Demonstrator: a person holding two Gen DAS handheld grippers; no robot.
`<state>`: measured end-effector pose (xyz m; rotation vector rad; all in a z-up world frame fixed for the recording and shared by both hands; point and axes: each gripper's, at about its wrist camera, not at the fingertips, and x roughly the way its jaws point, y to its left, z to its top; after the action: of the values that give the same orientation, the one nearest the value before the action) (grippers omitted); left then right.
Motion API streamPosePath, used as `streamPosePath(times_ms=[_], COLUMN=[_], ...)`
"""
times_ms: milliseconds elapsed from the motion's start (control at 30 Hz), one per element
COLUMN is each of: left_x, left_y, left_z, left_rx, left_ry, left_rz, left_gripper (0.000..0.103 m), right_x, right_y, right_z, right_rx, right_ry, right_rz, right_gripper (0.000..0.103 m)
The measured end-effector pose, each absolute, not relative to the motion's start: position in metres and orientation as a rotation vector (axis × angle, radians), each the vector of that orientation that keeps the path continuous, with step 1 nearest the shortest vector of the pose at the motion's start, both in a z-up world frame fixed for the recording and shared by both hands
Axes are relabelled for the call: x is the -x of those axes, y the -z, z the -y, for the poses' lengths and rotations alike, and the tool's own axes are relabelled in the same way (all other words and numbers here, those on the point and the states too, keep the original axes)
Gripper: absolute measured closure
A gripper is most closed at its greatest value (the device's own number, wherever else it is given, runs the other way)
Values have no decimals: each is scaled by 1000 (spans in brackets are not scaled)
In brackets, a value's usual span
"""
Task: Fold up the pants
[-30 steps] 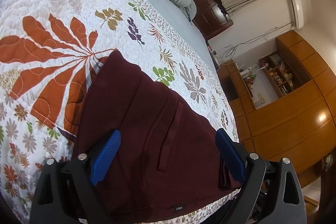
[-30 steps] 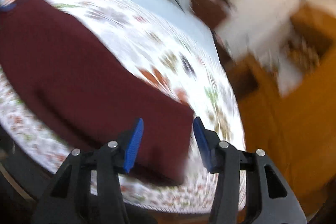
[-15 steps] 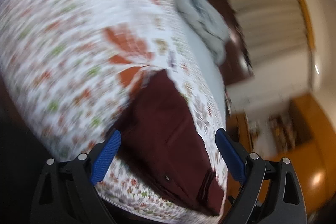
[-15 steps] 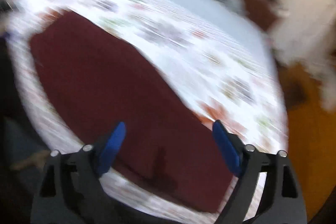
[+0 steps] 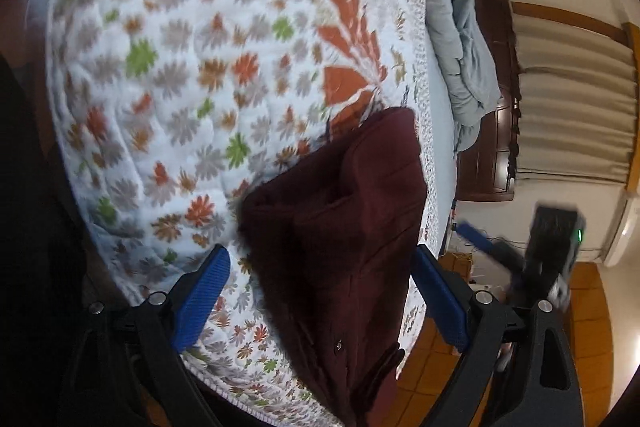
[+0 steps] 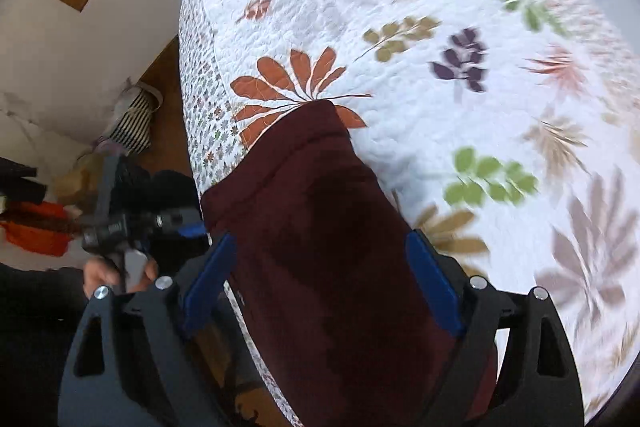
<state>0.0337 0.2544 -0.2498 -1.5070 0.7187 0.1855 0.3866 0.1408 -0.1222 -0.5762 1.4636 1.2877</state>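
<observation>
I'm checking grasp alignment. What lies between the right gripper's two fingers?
In the right wrist view, the folded maroon pants fill the gap of the open right gripper, lying on the floral quilt.

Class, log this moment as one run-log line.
left gripper: open, empty | right gripper: open, empty | maroon pants: folded on floral quilt

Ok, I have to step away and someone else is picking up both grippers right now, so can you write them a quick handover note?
Left gripper: open, holding nothing, pointed at the pants.
Right gripper: open, holding nothing, also over the pants.
Pants: maroon, lying folded into a long strip on the floral quilt near the bed's edge, one end hanging over it.
Done: lengthwise fold appears made.
Left: probably fold the strip across to shorten it, then smooth.
</observation>
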Motion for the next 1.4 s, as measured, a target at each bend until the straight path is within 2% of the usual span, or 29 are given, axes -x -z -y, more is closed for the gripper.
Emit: streamPosePath(times_ms=[267,700,767,800,833,867,933,1133,1400], left_x=[-41,-27,-33,-34,-32,-32,-32,-32,-44], left_y=[261,261,261,263,264,264,259,242,187], left_z=[-252,-253,-252,-251,-251,-251,-250,-249,-239], left_rx=[1559,1549,1534,1533,1538,1536,1520,1466,1228], left_ry=[-156,-130,-149,-158,-159,-156,-142,-121,-93], left_rz=[-627,-597,-625,-640,-642,-644,-632,-613,-617], left_gripper=[11,14,41,45,49,52,55,60,65], right_x=[-384,-368,-369,-370,-369,-370,-371,-365,-356], right_y=[178,224,224,223,222,221,213,190,147], right_z=[-219,-256,-256,-256,-255,-255,-251,-246,-232], right_rx=[696,761,756,751,751,753,751,773,780], right_ry=[-1407,-1508,-1496,-1484,-1477,-1470,-1461,-1437,-1421], right_rz=[-1572,-1712,-1700,-1698,-1693,-1688,-1672,-1604,-1496], right_gripper=[17,16,32,38,51,59,67,71,77])
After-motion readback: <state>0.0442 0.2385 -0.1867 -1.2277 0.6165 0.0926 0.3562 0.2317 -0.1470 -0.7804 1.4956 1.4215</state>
